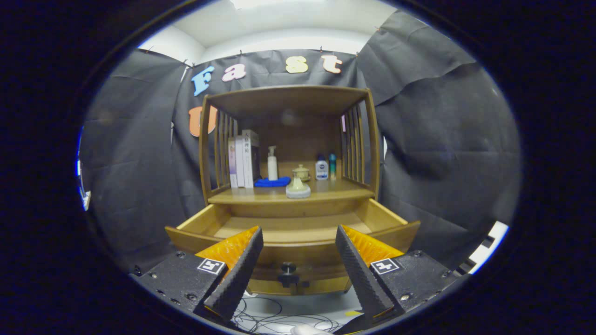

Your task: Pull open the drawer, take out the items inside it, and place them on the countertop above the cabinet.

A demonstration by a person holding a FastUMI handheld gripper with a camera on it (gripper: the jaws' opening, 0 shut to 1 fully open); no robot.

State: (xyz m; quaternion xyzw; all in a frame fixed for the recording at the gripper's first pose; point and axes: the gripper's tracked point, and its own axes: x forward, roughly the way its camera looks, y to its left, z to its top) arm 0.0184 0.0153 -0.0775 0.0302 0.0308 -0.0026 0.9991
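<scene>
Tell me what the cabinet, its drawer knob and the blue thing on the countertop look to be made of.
Cabinet: wood with a smooth satin finish; warm brown, faint grain, soft sheen.
Drawer knob: dark and matte, likely metal or plastic; too small to tell.
Blue thing: looks like folded cloth; soft, limp edges, no shine.
The gripper hangs open before the pulled-out drawer, holding nothing.

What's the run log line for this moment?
drawer: pulled open, no items seen inside | gripper: open, holding nothing, in front of knob | countertop: jar, bottles, cloth, books
</scene>
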